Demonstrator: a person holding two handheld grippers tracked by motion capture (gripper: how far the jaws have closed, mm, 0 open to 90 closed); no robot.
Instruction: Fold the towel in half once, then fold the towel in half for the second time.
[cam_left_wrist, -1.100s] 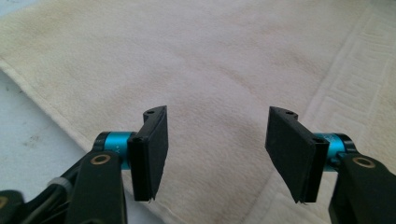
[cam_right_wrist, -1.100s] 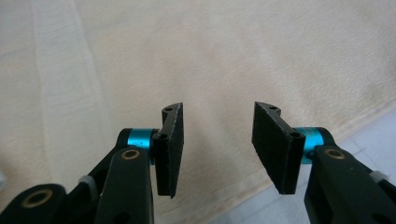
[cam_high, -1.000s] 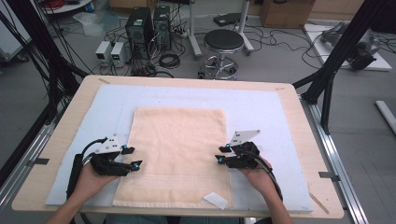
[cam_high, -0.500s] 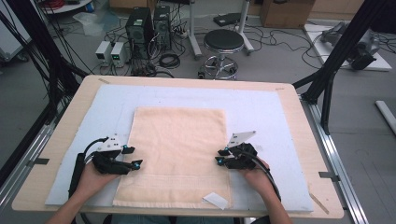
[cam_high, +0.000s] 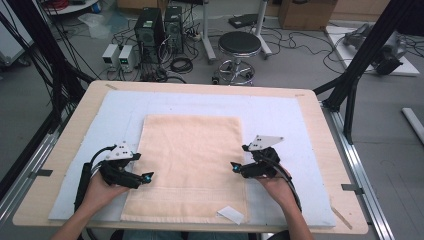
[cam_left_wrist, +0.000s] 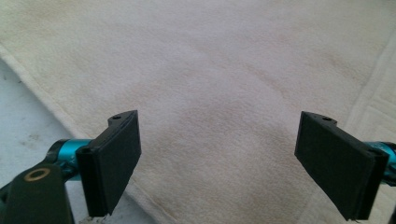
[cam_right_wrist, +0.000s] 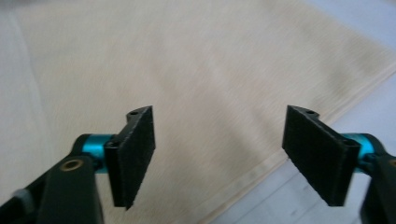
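A peach towel (cam_high: 192, 165) lies flat on a light blue mat (cam_high: 280, 117). My left gripper (cam_high: 146, 177) rests at the towel's left edge and points inward. In the left gripper view the left gripper (cam_left_wrist: 219, 121) is open, its jaws have just been opening, and nothing is between them; the towel (cam_left_wrist: 224, 70) lies beneath. My right gripper (cam_high: 235, 167) sits at the towel's right edge, pointing inward. In the right gripper view the right gripper (cam_right_wrist: 219, 114) is open too, its jaws have also just been opening over the towel (cam_right_wrist: 187, 60), and nothing is gripped.
A white tag (cam_high: 231, 214) lies at the towel's near right corner. The mat covers a wooden table (cam_high: 320, 125). Behind the table stand a round stool (cam_high: 239, 44), computer towers (cam_high: 160, 25) and cables. Black frame posts (cam_high: 360, 60) rise at both sides.
Both hands stay at the towel's side edges, almost where they were. The towel lies flat as before.
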